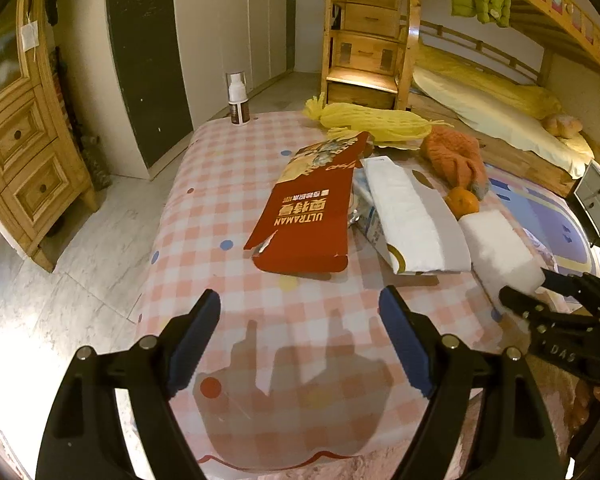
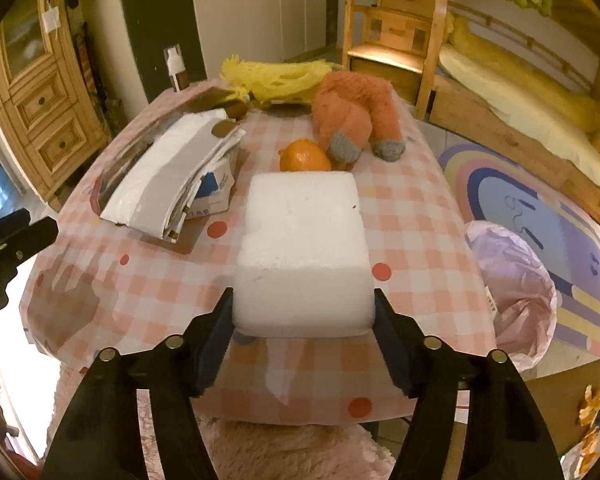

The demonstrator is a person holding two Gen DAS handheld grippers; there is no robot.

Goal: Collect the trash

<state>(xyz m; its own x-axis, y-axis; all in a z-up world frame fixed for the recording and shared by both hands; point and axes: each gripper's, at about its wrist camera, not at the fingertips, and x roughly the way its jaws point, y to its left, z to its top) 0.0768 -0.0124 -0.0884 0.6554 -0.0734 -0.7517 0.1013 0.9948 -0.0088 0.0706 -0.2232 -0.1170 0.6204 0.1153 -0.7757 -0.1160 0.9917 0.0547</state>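
White rectangular foam block lying near the front edge of the desk, which is covered in a pink checked cloth; the right gripper has its fingers pressed against the block's two sides, grasping it. Behind the block, touching or nearly so, an orange fruit. Left gripper with fingers spread, empty, over bare cloth. A pink-lined bin stands beside the desk's right edge; contents not discernible.
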